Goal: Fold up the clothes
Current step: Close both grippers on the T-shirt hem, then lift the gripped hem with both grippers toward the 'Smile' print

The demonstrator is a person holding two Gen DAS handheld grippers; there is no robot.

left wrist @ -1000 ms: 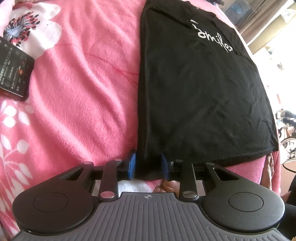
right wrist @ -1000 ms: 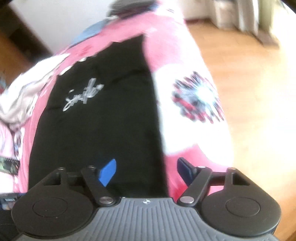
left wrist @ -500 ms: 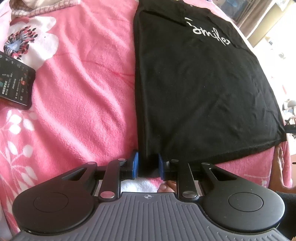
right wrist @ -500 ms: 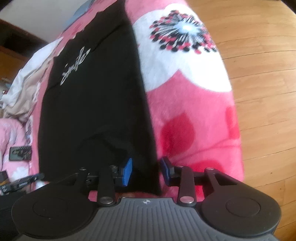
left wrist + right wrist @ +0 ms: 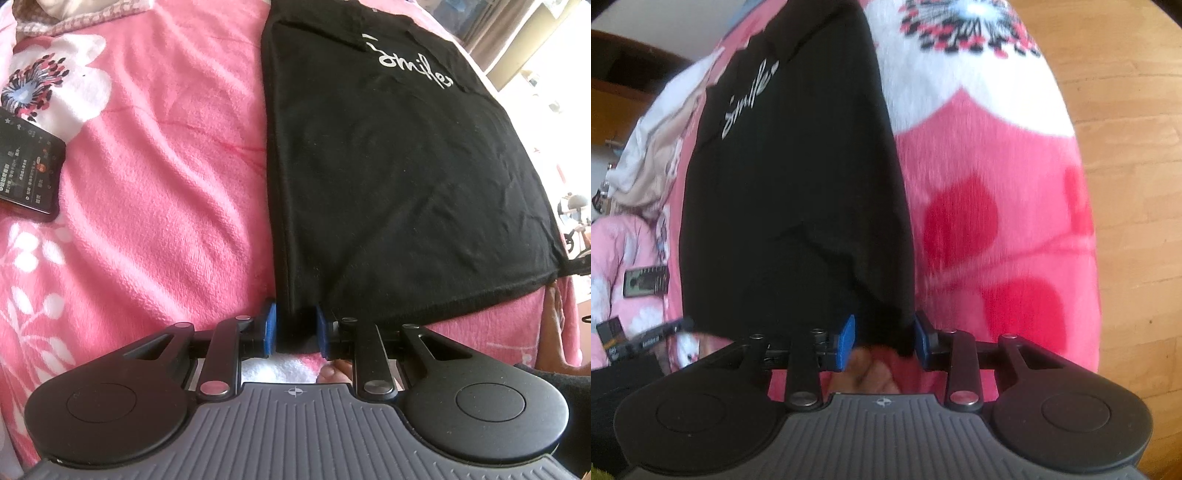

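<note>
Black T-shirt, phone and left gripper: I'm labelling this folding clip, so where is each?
Black T-shirt (image 5: 399,184): left wrist view, middle of the fabric.
Phone (image 5: 27,173): left wrist view, its dark screen.
Left gripper (image 5: 295,328): left wrist view, between the fingertips.

Both cameras sit low behind their own fingers, looking forward along a bed. The left wrist view rides the left gripper (image 5: 295,328) at the near left hem corner of the black T-shirt (image 5: 399,177), close above the pink blanket (image 5: 166,184), facing up the shirt toward its white lettering (image 5: 410,66). The right wrist view rides the right gripper (image 5: 884,341) at the near right corner, tilted toward the wooden floor (image 5: 1137,155). Both share the shirt, lettering, blanket and phone (image 5: 29,173).
</note>
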